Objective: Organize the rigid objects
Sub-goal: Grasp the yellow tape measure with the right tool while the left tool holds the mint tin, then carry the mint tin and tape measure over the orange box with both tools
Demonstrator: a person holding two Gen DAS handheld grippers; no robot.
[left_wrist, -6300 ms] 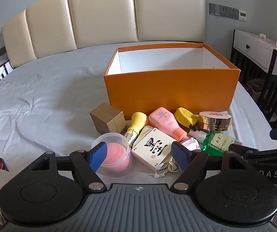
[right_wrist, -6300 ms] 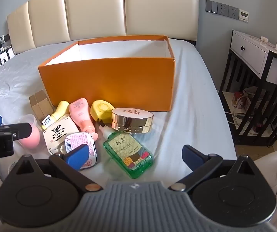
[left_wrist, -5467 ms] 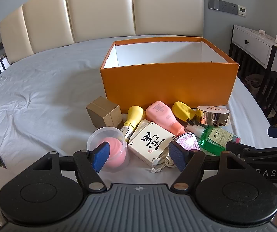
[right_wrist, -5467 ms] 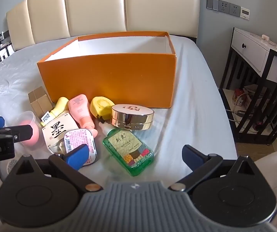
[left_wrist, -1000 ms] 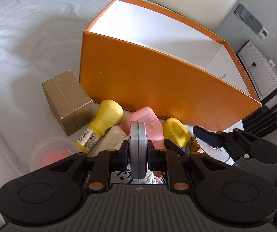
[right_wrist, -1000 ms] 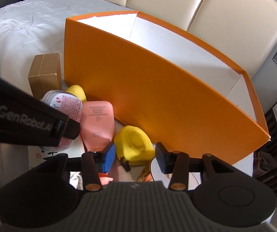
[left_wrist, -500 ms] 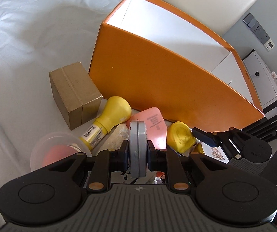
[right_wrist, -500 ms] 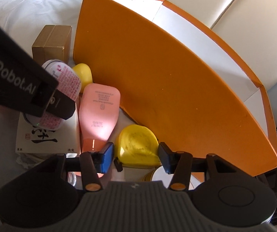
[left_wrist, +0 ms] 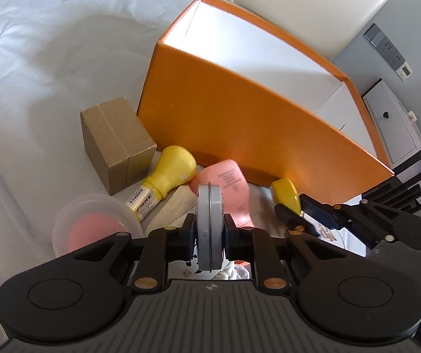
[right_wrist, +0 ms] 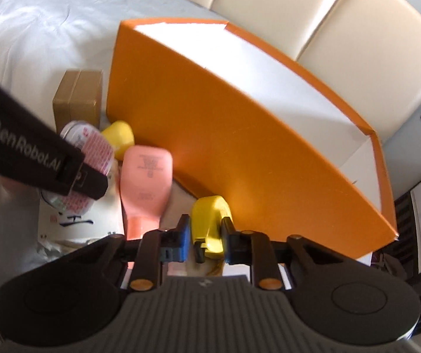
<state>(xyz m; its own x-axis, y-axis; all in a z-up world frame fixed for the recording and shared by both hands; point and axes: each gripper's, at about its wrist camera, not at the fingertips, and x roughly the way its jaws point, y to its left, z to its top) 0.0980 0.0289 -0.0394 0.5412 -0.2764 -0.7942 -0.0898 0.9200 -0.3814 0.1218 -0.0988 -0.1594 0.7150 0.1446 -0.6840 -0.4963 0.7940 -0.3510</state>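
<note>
Beside the orange box [left_wrist: 239,123] on the bed [left_wrist: 33,58], the left hand-held gripper [left_wrist: 209,235] clamps a round tin [left_wrist: 209,229] edge-on; the right hand-held gripper [right_wrist: 203,242] pinches the yellow case [right_wrist: 210,220].

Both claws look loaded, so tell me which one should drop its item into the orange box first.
Left, probably. The left claw holds the round tin lifted, facing the orange box. The right claw grips the yellow tape measure low among the items.
</note>
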